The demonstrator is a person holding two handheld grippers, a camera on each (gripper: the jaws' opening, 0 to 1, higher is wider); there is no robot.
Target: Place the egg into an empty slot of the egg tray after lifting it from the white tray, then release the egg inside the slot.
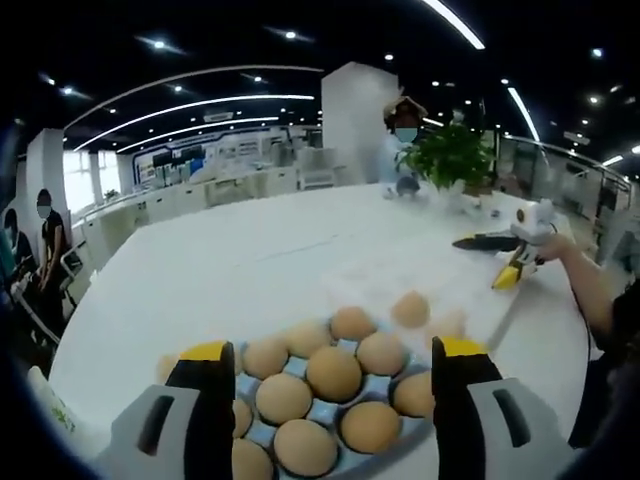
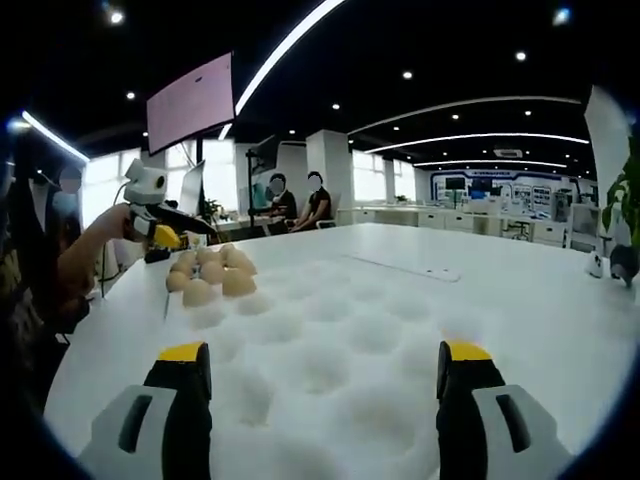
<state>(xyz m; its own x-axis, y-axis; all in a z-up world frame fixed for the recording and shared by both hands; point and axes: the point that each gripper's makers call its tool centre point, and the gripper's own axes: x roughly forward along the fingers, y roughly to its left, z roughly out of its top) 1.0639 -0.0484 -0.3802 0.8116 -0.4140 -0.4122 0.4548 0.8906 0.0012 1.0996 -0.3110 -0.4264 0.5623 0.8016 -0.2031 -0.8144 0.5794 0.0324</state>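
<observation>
While the left gripper hangs over the blue egg tray on the white table, its jaws are spread wide with nothing between them; brown eggs fill most slots, two more eggs lie just beyond that tray on the white tray, and the right gripper sits well past it. In the right gripper view, the right gripper is wide open and empty over the white tray, with the egg tray's eggs at its far left corner near the left gripper.
</observation>
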